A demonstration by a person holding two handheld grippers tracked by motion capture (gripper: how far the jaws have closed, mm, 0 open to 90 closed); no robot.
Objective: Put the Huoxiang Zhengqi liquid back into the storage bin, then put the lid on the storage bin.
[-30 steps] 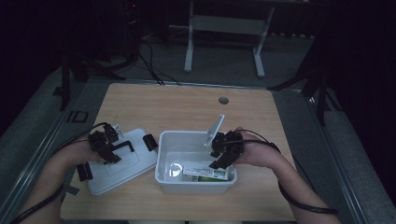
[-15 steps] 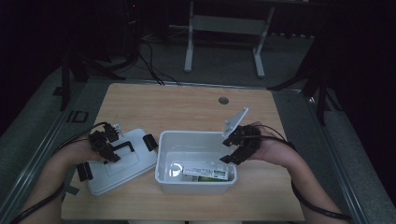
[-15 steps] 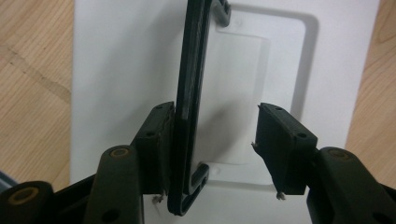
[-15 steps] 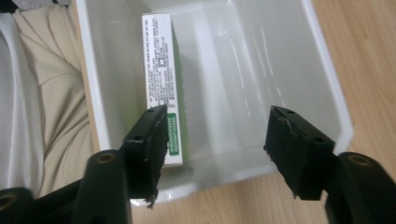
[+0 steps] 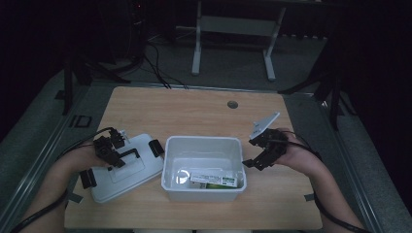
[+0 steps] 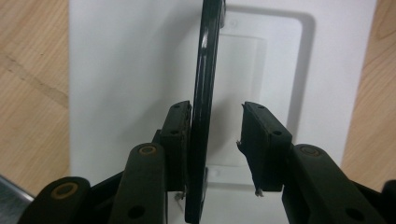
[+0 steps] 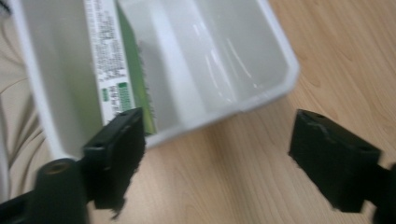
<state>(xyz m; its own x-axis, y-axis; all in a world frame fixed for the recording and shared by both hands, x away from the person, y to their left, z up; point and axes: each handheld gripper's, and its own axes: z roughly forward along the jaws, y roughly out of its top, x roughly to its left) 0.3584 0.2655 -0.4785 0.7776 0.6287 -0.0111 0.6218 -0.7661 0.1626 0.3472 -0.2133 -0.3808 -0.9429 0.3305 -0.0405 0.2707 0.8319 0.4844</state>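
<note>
Now left gripper point(image 5: 111, 148) straddles black handle point(image 6: 204, 107) of white lid point(image 5: 127, 167) — jaws spread, not pinching. Right gripper point(image 5: 262, 150) wide apart, empty, at box's point(image 5: 204, 145) 3 o'clock. Squeeze handle middle — lift level.

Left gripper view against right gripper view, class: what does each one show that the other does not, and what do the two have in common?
Left gripper view alone: the white lid with its black handle standing between the left gripper's jaws, touching one pad, a gap at the other. Right gripper view alone: the white bin, a green-and-white box inside it, and the right gripper wide open beside the bin. Shared: the wooden table and black jaws in front.
</note>
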